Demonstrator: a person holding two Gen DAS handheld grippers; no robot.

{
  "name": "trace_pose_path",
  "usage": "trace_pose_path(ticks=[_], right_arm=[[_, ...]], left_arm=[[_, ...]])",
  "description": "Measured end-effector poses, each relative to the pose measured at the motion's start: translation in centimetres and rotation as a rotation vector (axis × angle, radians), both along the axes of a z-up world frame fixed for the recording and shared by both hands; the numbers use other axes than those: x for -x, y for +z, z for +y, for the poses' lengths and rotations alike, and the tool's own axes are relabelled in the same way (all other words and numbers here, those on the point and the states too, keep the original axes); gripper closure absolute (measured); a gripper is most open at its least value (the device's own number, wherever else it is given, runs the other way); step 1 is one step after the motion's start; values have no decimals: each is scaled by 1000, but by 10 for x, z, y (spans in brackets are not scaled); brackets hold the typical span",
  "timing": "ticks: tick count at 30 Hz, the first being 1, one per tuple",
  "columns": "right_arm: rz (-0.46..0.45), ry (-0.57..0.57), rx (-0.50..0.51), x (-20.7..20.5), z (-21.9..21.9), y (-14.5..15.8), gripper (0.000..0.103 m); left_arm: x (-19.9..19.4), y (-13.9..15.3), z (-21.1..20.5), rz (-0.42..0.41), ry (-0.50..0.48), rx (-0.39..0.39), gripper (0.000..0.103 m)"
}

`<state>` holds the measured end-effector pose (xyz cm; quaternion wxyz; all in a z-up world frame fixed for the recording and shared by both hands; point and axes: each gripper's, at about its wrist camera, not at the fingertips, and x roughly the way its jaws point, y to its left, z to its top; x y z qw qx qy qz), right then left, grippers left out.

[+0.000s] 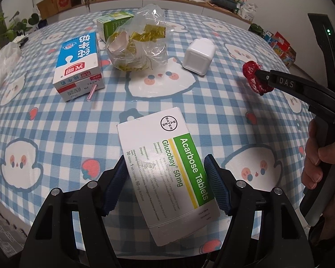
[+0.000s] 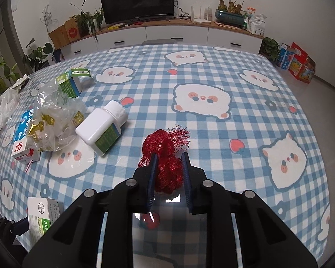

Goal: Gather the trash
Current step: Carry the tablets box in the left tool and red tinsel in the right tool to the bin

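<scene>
The left gripper has its jaws clamped on a white tablet box with a green stripe, both blue pads pressing its long sides, the box held tilted above the checked worktop. The right gripper has its jaws closed on a wad of red mesh netting (frayed end pointing away from the camera), held clear of the worktop. Farther back on the worktop lie a blue-and-white milk carton with a pink straw beside it, a clear plastic bag of wrappers, a green-and-white box behind the bag, and a white bottle on its side.
</scene>
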<state>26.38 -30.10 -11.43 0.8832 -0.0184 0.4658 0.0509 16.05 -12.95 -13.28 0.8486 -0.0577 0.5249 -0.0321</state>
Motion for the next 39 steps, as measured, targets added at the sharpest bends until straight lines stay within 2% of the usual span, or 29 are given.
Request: trace_pose_path(ticks=[8,20,32,39], right_arm=[[5,-24,-4,40,-10,15,83],[-17,-31,1,115,-12,48,83],[-16,-52,-13,196,-17,58,83],[-4,-51,-21,237,-15,50,83]], left_arm=[[19,21,4,-27,-7,-7,35],[68,52,12,-66,-11,-7,35],[125,62,17,-83,-22,-5,35],[154,55,13,-83,-36,0,35]])
